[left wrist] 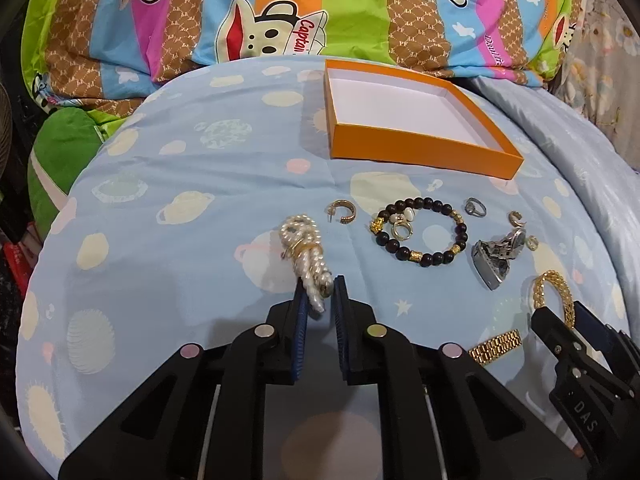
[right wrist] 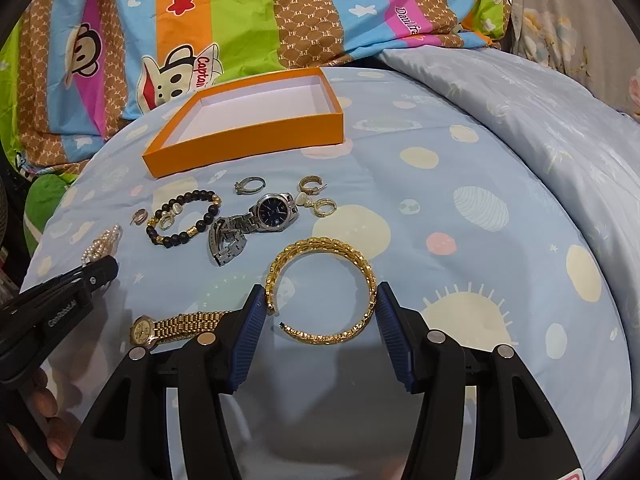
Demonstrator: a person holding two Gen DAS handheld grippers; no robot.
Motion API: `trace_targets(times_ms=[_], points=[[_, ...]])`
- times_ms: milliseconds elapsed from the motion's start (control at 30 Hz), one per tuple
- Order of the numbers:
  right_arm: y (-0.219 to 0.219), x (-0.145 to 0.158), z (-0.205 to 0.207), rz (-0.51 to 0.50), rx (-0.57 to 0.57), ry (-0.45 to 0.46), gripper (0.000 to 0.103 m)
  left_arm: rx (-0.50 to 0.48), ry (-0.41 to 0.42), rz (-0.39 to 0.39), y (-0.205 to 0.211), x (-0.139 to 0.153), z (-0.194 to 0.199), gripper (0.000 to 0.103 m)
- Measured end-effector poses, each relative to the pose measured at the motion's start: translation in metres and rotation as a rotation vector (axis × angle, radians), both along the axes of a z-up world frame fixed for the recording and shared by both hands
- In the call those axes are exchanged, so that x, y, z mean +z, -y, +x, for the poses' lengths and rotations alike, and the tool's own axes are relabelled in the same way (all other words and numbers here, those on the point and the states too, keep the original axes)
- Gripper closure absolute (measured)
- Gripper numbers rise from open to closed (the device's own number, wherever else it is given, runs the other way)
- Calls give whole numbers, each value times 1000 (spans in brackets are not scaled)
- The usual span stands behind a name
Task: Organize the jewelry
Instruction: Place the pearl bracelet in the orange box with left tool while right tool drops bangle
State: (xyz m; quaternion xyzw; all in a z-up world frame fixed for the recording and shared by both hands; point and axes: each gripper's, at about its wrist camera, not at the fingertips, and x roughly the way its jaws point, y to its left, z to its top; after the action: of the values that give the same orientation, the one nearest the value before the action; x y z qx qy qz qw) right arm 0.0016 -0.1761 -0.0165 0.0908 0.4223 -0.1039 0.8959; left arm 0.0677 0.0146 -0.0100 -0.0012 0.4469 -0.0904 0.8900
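A twisted pearl strand [left wrist: 302,240] lies on the blue bedsheet, and my left gripper [left wrist: 320,286] is shut on its near end, with pearls pinched between the blue pads. In the right wrist view a gold bangle [right wrist: 362,268] lies flat with my right gripper [right wrist: 322,300] shut on it, one pad against each side. An empty orange box [left wrist: 420,156] with a white floor sits beyond the jewelry. Between it and the grippers lie a black bead bracelet [right wrist: 182,236], a silver watch [right wrist: 272,212], a gold watch [right wrist: 176,326], a silver ring [right wrist: 250,184] and small gold earrings [right wrist: 310,184].
A bright cartoon-print quilt [left wrist: 280,20] is piled behind the box. A pale blue folded blanket [right wrist: 520,100] rises at the right. A green cushion [left wrist: 60,152] sits off the left edge of the bed. A person's fingers [right wrist: 44,404] hold the left gripper's handle.
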Motion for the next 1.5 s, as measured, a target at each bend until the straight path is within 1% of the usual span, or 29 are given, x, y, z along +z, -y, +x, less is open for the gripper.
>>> trace_targets(times_ms=[100, 200, 400, 500, 600, 667, 833, 1100, 1233, 1500], points=[[0, 4, -3, 7, 0, 8, 48, -9, 15, -17, -8, 5, -6, 96], [0, 10, -7, 10, 0, 24, 48, -17, 41, -33, -13, 17, -13, 97], [2, 35, -9, 6, 0, 79, 48, -41, 90, -49, -14, 45, -18, 98], [8, 49, -2, 7, 4, 105, 48, -61, 111, -58, -10, 59, -14, 98], [14, 63, 11, -1, 10, 129, 48, -74, 155, -43, 0, 76, -6, 98], [17, 70, 23, -9, 12, 141, 48, -78, 172, -38, 5, 82, 1, 98], [27, 81, 60, 18, 27, 151, 48, -90, 194, -37, 26, 96, 39, 98], [31, 87, 138, -3, 75, 160, 48, -85, 241, -10, 59, 109, 102, 98], [38, 81, 177, 5, 82, 150, 48, -76, 238, -2, 73, 103, 140, 98], [49, 49, 251, 37, 102, 85, 48, -63, 196, 3, 90, 74, 206, 97]])
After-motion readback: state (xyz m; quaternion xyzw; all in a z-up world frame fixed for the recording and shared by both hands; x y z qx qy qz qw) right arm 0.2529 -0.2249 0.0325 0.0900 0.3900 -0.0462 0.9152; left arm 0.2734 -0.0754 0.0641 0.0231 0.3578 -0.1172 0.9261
